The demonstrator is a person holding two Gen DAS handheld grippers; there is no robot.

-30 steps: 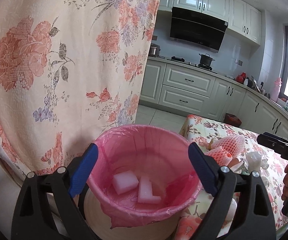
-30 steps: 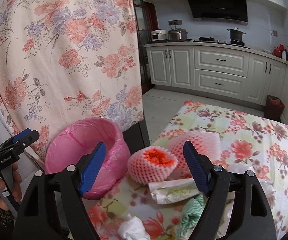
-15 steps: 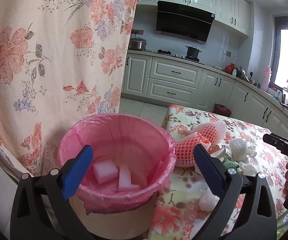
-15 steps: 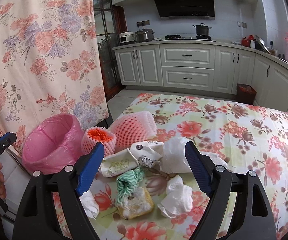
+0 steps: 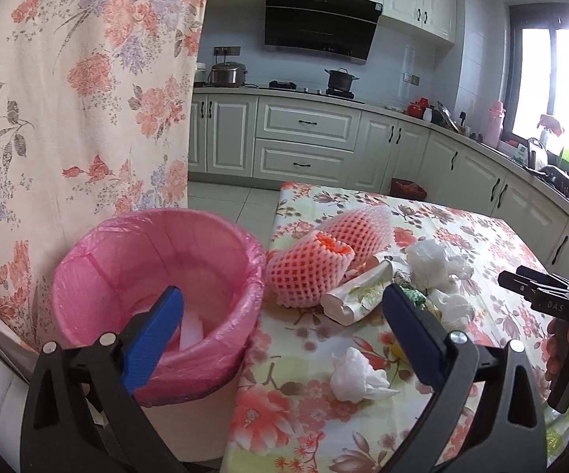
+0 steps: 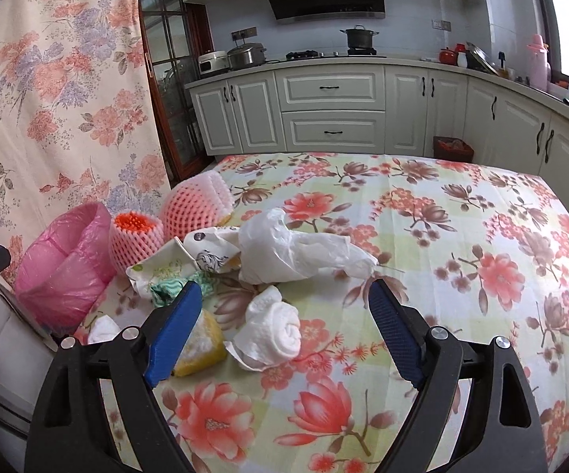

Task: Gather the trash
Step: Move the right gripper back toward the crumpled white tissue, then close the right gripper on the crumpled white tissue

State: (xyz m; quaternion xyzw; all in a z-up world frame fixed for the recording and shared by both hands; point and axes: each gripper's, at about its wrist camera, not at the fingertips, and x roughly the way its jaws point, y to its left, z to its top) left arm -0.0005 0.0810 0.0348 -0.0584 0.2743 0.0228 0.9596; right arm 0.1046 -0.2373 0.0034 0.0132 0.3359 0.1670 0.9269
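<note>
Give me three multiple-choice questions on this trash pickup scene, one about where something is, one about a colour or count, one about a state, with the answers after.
1. Where does the bin stand?
A. On the middle of the table
B. Off the table's left edge, by the curtain
C. On the kitchen counter

2. What colour is the liner in the bin?
A. Pink
B. Black
C. Blue

3. How is the right gripper?
A. Shut on the rolled tissue
B. Shut on the plastic bag
C. Open and holding nothing

Answers:
1. B, the bin sits beside the table edge in front of the floral curtain.
2. A, pink plastic is folded over the rim.
3. C, its blue fingers stand wide apart, with the rolled tissue lying free on the cloth between them.
</note>
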